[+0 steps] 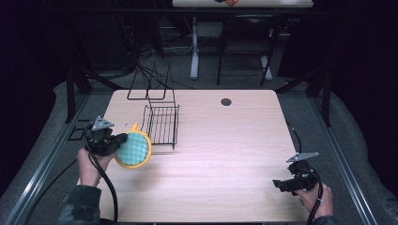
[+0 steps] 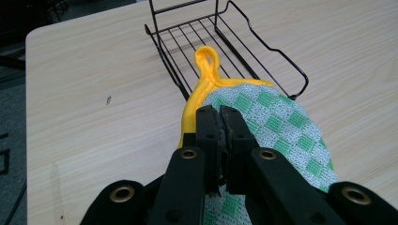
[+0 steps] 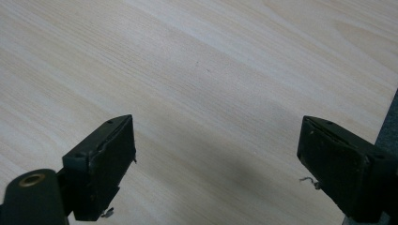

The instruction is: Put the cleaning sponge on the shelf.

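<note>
Currently the left gripper pinches the pot holder at its rim, held above the table. Wire basket lies at two o'clock, loop pointing toward it. Right gripper is spread, empty, well apart.

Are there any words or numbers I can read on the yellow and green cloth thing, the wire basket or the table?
None: no words, numbers or signs can be read anywhere.
The pot holder has only a green check pattern.
The wire basket and the table are bare of writing.
</note>
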`<state>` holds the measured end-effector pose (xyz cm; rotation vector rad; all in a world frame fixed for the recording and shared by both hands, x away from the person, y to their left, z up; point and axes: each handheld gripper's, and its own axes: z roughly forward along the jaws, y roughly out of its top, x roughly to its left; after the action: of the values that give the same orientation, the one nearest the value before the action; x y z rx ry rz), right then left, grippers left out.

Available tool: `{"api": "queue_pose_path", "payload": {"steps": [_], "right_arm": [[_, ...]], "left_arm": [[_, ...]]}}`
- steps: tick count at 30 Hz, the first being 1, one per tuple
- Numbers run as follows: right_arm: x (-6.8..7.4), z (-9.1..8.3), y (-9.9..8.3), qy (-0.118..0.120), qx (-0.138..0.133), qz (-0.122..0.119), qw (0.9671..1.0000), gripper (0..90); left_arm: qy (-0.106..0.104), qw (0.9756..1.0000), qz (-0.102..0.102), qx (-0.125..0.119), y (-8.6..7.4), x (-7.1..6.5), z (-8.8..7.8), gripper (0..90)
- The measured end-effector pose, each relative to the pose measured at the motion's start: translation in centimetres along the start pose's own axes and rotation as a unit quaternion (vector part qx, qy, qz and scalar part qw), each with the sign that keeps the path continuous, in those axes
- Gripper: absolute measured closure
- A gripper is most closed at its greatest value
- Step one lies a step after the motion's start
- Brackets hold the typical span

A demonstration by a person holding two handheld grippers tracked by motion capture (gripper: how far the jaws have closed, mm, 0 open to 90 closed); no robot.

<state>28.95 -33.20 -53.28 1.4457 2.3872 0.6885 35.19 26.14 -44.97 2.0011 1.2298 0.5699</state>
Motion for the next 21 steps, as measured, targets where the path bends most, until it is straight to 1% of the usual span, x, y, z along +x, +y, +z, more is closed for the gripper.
{"api": "queue_pose_path", "payload": {"steps": [1,5,11,13,18,19,21], "right_arm": [[0.0,0.0,0.0,0.0,-0.001,-0.001,1.0,11.2],[0.1,0.0,0.0,0.0,0.0,-0.001,1.0,11.2],[0.0,0.0,0.0,0.0,-0.001,-0.001,1.0,11.3],[0.1,0.0,0.0,0.0,0.001,-0.001,1.0,11.3],[0.1,0.1,0.1,0.0,0.002,-0.005,1.0,11.3],[0.1,0.0,0.0,0.001,0.003,-0.003,1.0,11.4],[0.0,0.1,0.0,0.002,0.002,-0.003,1.0,11.3]], "left_arm": [[-0.003,1.0,0.001,-0.005,0.1,-0.1,0.2,87.1],[-0.006,0.9999,0.004,-0.008,0.6,-0.1,0.5,87.1],[-0.007,0.9999,0.007,-0.01,1.0,-0.2,1.1,87.1],[-0.009,0.9998,0.011,-0.015,1.0,-0.2,1.3,87.1],[-0.01,0.9997,0.014,-0.018,1.3,-0.2,2.0,87.1],[-0.011,0.9997,0.012,-0.018,1.4,-0.2,2.3,87.1],[-0.01,0.9997,0.013,-0.018,1.5,-0.2,2.4,87.1]]}}
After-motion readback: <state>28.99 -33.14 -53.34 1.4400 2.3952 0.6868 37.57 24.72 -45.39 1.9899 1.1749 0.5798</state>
